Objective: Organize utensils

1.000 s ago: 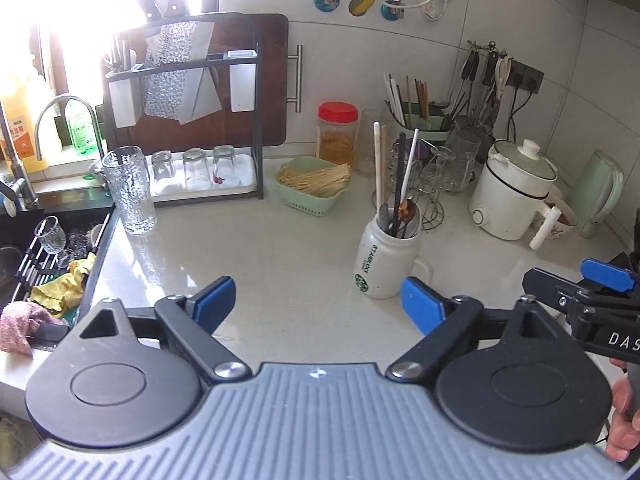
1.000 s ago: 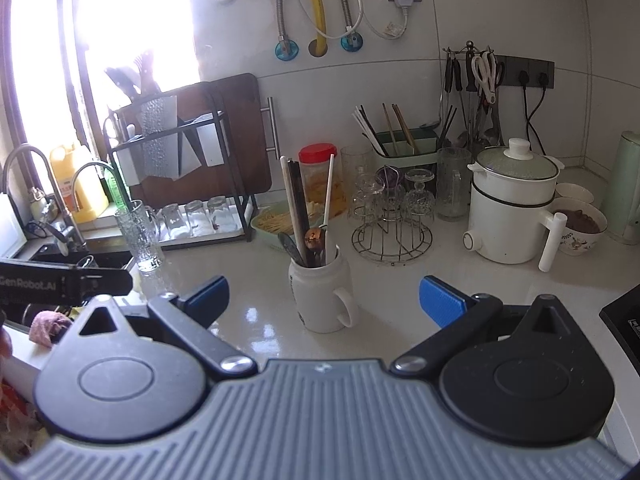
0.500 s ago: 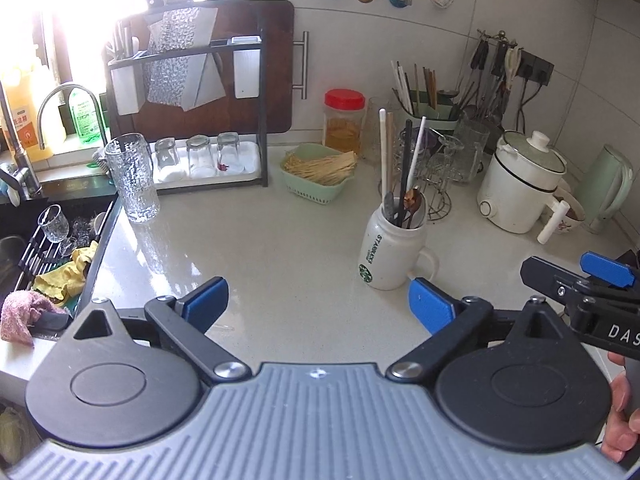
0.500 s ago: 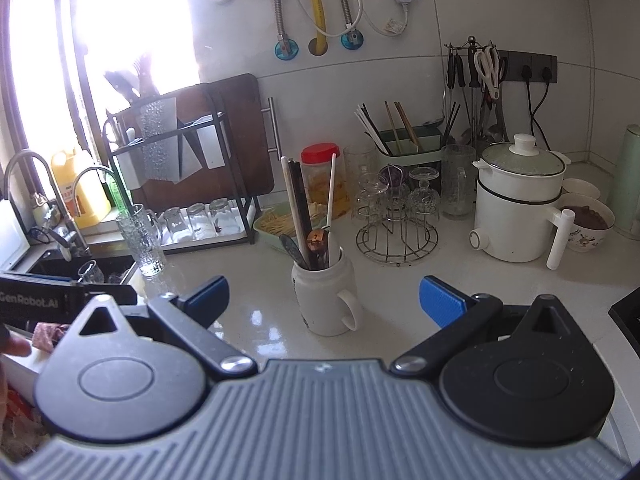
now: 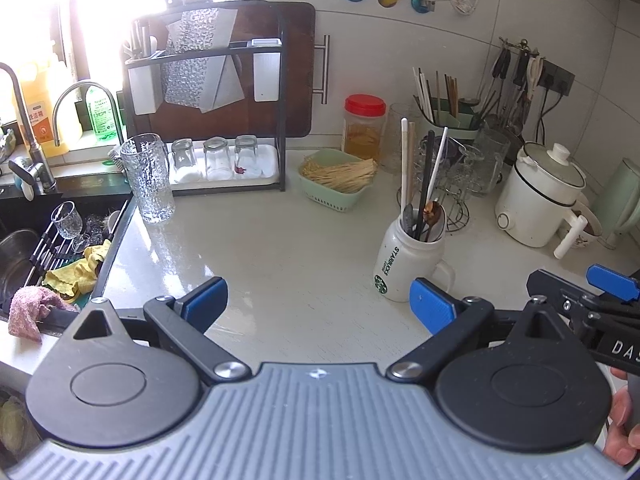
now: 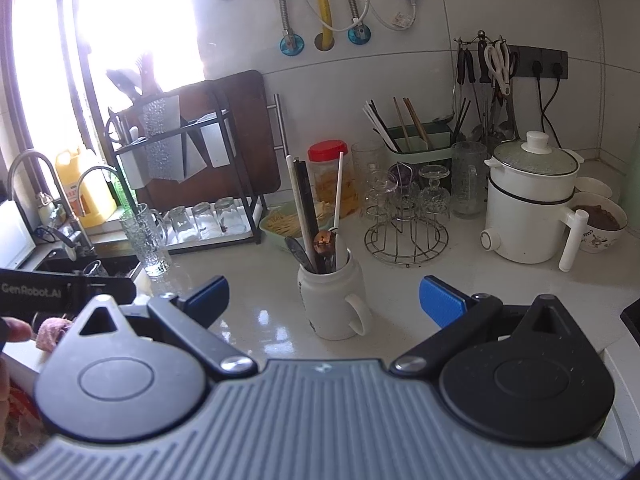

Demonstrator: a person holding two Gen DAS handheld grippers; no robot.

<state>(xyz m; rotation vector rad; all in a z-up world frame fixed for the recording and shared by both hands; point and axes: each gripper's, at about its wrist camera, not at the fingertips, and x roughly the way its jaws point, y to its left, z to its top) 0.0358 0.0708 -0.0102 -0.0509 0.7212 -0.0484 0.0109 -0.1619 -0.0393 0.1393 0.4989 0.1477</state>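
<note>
A white mug point(image 5: 404, 262) point(image 6: 332, 300) stands on the pale counter, holding chopsticks point(image 5: 424, 176) point(image 6: 306, 208), white sticks and spoons point(image 5: 434, 210) point(image 6: 325, 242). A green utensil holder point(image 5: 448, 120) point(image 6: 420, 148) with more chopsticks sits by the back wall. My left gripper point(image 5: 320, 300) is open and empty, low over the counter, left of and nearer than the mug. My right gripper point(image 6: 324, 296) is open and empty, with the mug seen between its fingers, farther off. The right gripper's blue-tipped fingers point(image 5: 612, 276) show at the right edge of the left wrist view.
A black sink point(image 5: 28, 232) with glasses and cloths lies left. A dish rack point(image 5: 208, 120) with upturned glasses, a tall glass point(image 5: 148, 178), a green basket point(image 5: 336, 180), a red-lidded jar point(image 5: 364, 126), a wire glass stand point(image 6: 406, 236) and a white cooker point(image 6: 532, 208) line the back.
Both cameras have shifted slightly, with the mug sitting a little lower in each view. Both grippers stay open and empty.
</note>
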